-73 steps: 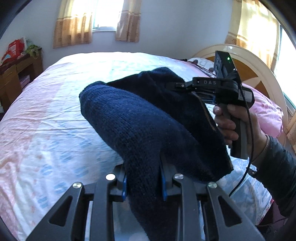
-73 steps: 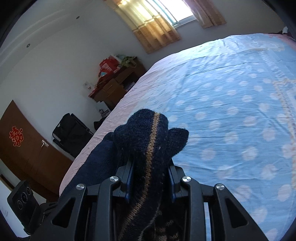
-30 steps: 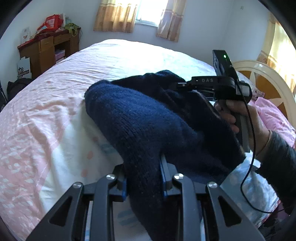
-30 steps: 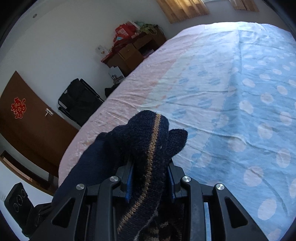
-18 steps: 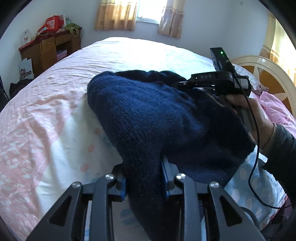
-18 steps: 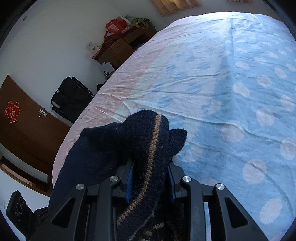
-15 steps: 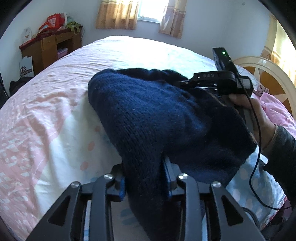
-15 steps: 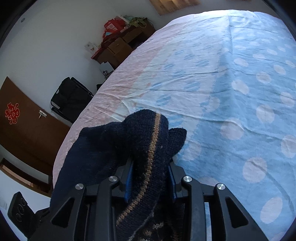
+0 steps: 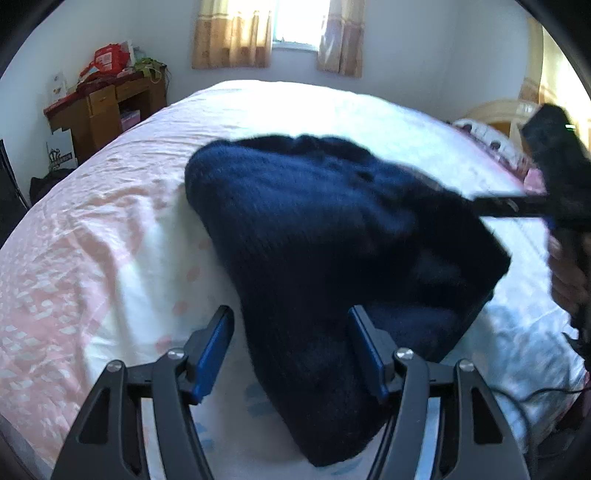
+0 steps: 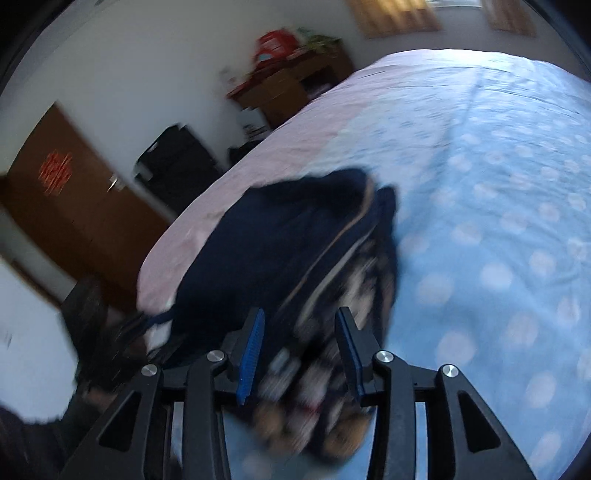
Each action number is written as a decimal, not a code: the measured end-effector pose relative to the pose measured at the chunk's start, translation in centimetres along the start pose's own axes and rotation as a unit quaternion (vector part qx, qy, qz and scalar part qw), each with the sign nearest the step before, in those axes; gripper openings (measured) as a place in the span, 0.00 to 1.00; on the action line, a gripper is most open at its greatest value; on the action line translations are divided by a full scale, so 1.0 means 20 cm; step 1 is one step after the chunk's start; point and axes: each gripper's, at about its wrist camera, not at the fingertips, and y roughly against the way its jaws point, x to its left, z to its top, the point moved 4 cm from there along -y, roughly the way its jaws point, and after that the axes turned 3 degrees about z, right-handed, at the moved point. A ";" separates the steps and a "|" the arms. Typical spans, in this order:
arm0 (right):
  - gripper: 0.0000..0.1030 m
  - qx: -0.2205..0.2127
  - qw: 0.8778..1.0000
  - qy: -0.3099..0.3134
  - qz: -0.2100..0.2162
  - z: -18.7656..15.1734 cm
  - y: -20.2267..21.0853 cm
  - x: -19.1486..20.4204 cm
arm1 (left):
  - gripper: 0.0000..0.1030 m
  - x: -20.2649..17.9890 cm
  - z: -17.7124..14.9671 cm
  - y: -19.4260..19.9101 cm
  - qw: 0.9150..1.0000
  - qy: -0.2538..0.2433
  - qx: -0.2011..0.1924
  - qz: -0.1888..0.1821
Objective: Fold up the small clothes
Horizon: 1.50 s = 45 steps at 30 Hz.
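Both grippers' fingers (image 9: pixel 214 343) spread apart, just opening around sweater (image 9: pixel 332 236) lying diagonally.

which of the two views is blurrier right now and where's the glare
The right wrist view is blurrier: the navy knit garment, desk and door are all smeared. In the left wrist view the garment is fairly sharp between the left gripper fingers, and only the right gripper at the right edge streaks. Glare: in the left wrist view, the window blows out and washes the far bed sheet white.
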 end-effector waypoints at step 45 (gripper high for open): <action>0.59 -0.250 0.935 0.077 -0.240 -0.38 0.72 0.65 | 0.96 -0.10 0.14 0.70 0.978 -0.010 -0.189 0.086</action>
